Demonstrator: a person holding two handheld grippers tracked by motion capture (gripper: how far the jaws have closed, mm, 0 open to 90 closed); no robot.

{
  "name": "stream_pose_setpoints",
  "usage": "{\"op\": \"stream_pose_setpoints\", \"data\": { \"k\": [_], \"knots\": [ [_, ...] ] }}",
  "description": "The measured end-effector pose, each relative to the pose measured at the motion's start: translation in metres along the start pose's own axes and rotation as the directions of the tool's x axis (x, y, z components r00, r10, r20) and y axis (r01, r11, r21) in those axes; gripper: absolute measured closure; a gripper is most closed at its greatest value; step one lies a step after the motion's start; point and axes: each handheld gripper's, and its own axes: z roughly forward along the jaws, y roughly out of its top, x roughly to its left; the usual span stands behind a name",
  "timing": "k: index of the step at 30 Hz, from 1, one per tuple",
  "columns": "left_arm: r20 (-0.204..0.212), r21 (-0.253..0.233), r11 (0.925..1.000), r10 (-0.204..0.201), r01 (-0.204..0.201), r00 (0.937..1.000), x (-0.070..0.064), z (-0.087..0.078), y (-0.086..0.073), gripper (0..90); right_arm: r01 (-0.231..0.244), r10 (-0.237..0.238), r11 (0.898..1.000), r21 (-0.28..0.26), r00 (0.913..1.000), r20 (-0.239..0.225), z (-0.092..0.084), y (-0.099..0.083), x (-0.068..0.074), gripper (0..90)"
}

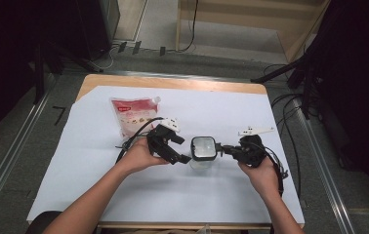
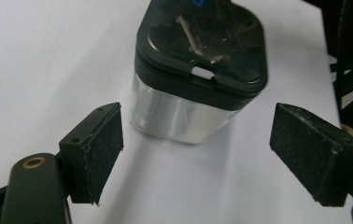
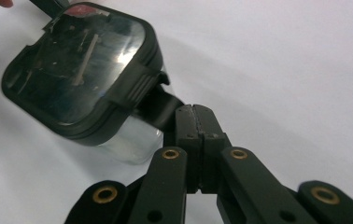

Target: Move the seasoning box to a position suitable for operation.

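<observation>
Your right gripper (image 3: 194, 116) is pinched shut on the lid's latch tab of the jar (image 1: 203, 151), while just ahead of your wide-open left gripper (image 2: 195, 154) its stiff, smooth, likely slippery clear walls are best squeezed flat-sided below the lid.

A clear container (image 1: 203, 151) with a black lid stands between the left hand-held gripper (image 1: 185, 158) and right hand-held gripper (image 1: 221, 148).

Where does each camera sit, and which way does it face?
High view: above the table's near side, looking forward and down; forearms, both hands.
Left gripper view: on the left gripper, open jaws facing the jar.
Right gripper view: on the right gripper, shut by the jar's lid.
All share the jar.
</observation>
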Motion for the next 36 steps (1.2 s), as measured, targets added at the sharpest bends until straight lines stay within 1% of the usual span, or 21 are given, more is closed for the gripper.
{"op": "stream_pose_setpoints", "data": {
  "k": [1, 2, 3, 4, 5, 8, 9, 10, 12, 15, 16, 18, 20, 22, 25, 26, 27, 28, 31, 35, 36],
  "knots": [
    [-0.007, 0.011, 0.9999, 0.011, -0.011, 0.9999, 0.001, 0.002, 0.001, 17.8, 0.0, 0.0, 1.0, 0.0, 1.0, 0.0, 0.0, 0.0, 0.0, 90.0],
    [-0.022, 0.019, 0.9996, 0.019, -0.019, 0.9996, 0.001, 0.003, 0.002, 16.5, -0.012, 0.012, 1.0, 0.013, 0.9999, -0.007, 0.004, 0.001, -0.004, 90.0],
    [-0.024, 0.01, 0.9998, 0.018, -0.018, 0.9995, 0.001, 0.005, 0.002, 16.5, -0.012, 0.012, 1.0, 0.013, 0.9999, -0.007, 0.004, 0.001, -0.004, 90.0],
    [-0.021, 0.003, 0.9997, 0.026, -0.026, 0.9995, 0.003, 0.008, 0.004, 15.9, -0.014, 0.014, 1.0, 0.022, 0.9998, -0.014, 0.008, 0.0, -0.008, 90.0],
    [-0.018, 0.009, 0.9995, 0.031, -0.031, 0.9994, 0.003, 0.009, 0.006, 15.7, -0.025, 0.025, 0.999, 0.03, 0.9996, -0.015, 0.01, -0.001, -0.008, 90.0],
    [-0.005, 0.006, 0.9995, 0.03, -0.03, 0.9995, 0.004, 0.012, 0.006, 15.0, -0.031, 0.032, 0.999, 0.032, 0.9994, -0.016, 0.012, -0.002, -0.009, 90.0],
    [-0.007, 0.006, 0.9993, 0.037, -0.037, 0.9993, 0.003, 0.013, 0.007, 14.3, -0.035, 0.035, 0.999, 0.036, 0.9993, -0.014, 0.012, -0.003, -0.009, 90.0],
    [0.002, 0.0, 0.9992, 0.04, -0.04, 0.9992, 0.003, 0.015, 0.007, 14.2, -0.034, 0.034, 0.999, 0.037, 0.9994, -0.01, 0.012, -0.003, -0.009, 90.0],
    [-0.009, 0.024, 0.9981, 0.057, -0.057, 0.9983, 0.0, 0.019, 0.007, 14.2, -0.031, 0.031, 0.999, 0.033, 0.9995, -0.009, 0.013, -0.003, -0.009, 90.0],
    [-0.016, 0.025, 0.9978, 0.062, -0.062, 0.9979, -0.001, 0.023, 0.008, 14.2, -0.036, 0.036, 0.999, 0.033, 0.9993, -0.005, 0.013, -0.003, -0.008, 90.0],
    [-0.01, 0.021, 0.9983, 0.054, -0.054, 0.9985, -0.001, 0.025, 0.008, 14.4, -0.038, 0.038, 0.999, 0.032, 0.9993, -0.002, 0.013, -0.003, -0.008, 90.0],
    [0.0, 0.035, 0.9986, 0.04, -0.04, 0.9992, -0.001, 0.03, 0.011, 15.3, -0.044, 0.044, 0.999, 0.03, 0.999, 0.003, 0.013, -0.003, -0.007, 90.0],
    [-0.005, 0.029, 0.9984, 0.048, -0.048, 0.9988, -0.002, 0.032, 0.012, 15.8, -0.04, 0.04, 0.999, 0.027, 0.9992, 0.006, 0.013, -0.003, -0.007, 90.0],
    [-0.001, 0.026, 0.9983, 0.052, -0.051, 0.9987, -0.002, 0.032, 0.012, 15.6, -0.045, 0.045, 0.999, 0.027, 0.999, 0.004, 0.013, -0.004, -0.006, 90.0],
    [-0.022, 0.021, 0.997, 0.075, -0.075, 0.9969, -0.004, 0.032, 0.014, 15.9, -0.046, 0.046, 0.999, 0.026, 0.9989, 0.004, 0.013, -0.004, -0.007, 90.0],
    [-0.022, 0.021, 0.997, 0.075, -0.075, 0.9969, -0.004, 0.032, 0.014, 16.3, -0.046, 0.046, 0.999, 0.025, 0.9989, 0.004, 0.013, -0.004, -0.007, 90.0],
    [-0.032, 0.023, 0.9965, 0.081, -0.081, 0.9962, -0.005, 0.031, 0.014, 16.3, -0.046, 0.046, 0.999, 0.025, 0.9989, 0.004, 0.013, -0.004, -0.007, 90.0],
    [-0.055, 0.016, 0.9954, 0.095, -0.095, 0.9939, -0.008, 0.03, 0.015, 17.3, -0.047, 0.047, 0.999, 0.025, 0.9989, 0.008, 0.013, -0.004, -0.007, 90.0],
    [-0.057, 0.024, 0.9948, 0.1, -0.099, 0.9933, -0.008, 0.03, 0.015, 17.5, -0.047, 0.047, 0.999, 0.022, 0.9989, 0.002, 0.013, -0.004, -0.007, 90.0],
    [-0.064, 0.033, 0.9945, 0.102, -0.1, 0.9927, -0.01, 0.029, 0.015, 17.5, -0.052, 0.051, 0.998, 0.024, 0.9986, 0.008, 0.013, -0.004, -0.006, 90.0],
    [-0.064, 0.035, 0.9945, 0.101, -0.099, 0.9929, -0.01, 0.029, 0.015, 17.5, -0.042, 0.042, 0.999, 0.022, 0.9991, 0.007, 0.013, -0.004, -0.006, 90.0]
  ]
}}
